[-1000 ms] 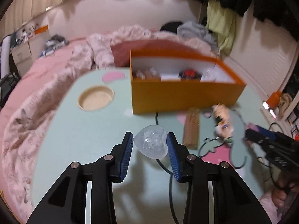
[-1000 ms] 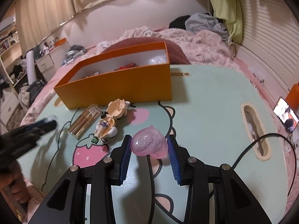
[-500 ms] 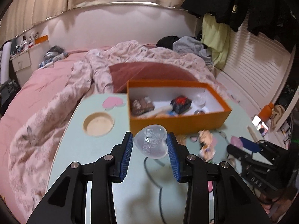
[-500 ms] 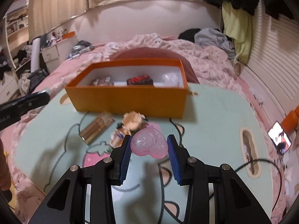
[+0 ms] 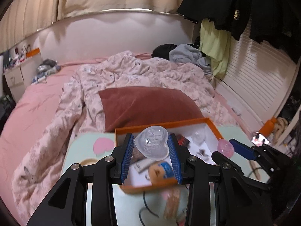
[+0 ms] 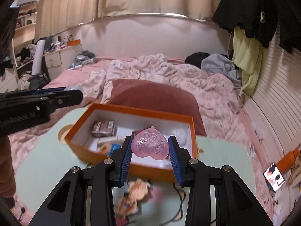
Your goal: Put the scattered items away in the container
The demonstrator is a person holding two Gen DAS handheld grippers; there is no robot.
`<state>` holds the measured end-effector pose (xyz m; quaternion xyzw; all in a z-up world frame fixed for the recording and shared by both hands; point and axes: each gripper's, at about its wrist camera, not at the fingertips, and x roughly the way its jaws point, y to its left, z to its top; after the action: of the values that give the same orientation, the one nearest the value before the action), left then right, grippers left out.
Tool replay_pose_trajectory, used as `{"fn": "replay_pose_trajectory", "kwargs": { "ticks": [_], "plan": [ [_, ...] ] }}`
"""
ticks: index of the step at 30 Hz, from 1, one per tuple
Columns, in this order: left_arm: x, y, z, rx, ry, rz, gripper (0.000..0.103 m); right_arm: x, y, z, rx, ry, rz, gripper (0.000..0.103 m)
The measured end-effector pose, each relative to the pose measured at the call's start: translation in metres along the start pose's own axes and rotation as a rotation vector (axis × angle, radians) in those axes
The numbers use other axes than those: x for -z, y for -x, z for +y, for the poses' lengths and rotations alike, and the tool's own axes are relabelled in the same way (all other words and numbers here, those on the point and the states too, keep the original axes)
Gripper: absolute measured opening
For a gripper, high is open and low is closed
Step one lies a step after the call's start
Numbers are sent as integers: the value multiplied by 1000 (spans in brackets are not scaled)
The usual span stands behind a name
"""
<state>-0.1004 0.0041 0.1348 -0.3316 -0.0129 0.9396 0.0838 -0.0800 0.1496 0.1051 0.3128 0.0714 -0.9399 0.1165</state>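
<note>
Both claws now over box (image 6: 135, 167), hearts (image 5: 152, 144) point-down.

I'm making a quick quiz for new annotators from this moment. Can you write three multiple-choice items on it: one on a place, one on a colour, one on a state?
1. Where does the clear heart sit?
A. flat on the table
B. between the left gripper's fingers, in front of the box
C. on the bed

2. What colour is the heart in the right gripper?
A. pink
B. green
C. black

3. What state is the orange box in?
A. shut with a lid
B. open and bare inside
C. open, with several things inside

Answers: 1 B, the blue pads press it on both sides. 2 A, it shows translucent pink. 3 C, no lid is on it and small things lie on its white floor.
</note>
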Motion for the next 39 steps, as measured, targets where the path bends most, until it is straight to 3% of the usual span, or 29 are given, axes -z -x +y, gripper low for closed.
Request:
{"fn": "replay_pose_trajectory", "kwargs": {
  "ticks": [8, 11, 12, 16, 21, 32, 35, 39],
  "plan": [
    [-3, -49, 3, -31, 13, 60, 39, -9, -40, 0, 8, -37, 80, 38],
    [-7, -63, 11, -19, 38, 102, 44, -10, -57, -7, 32, -90, 128, 59],
    [-7, -64, 14, -18, 49, 112, 48, -10, -58, -9, 35, -100, 130, 60],
    [-3, -55, 20, -31, 52, 82, 68, -7, -50, -10, 29, -100, 115, 60],
    [-1, -44, 20, -38, 33, 60, 69, -7, -40, -8, 16, -85, 97, 60],
    [16, 3, 10, 37, 32, 75, 69, 9, 9, -2, -57, -61, 101, 60],
    [36, 22, 1, -16, -21, 96, 70, 31, 31, -1, -78, -62, 128, 68],
    [86, 41, -7, -10, -52, 133, 70, 83, 46, -2, -84, -56, 212, 70]
  ]
}}
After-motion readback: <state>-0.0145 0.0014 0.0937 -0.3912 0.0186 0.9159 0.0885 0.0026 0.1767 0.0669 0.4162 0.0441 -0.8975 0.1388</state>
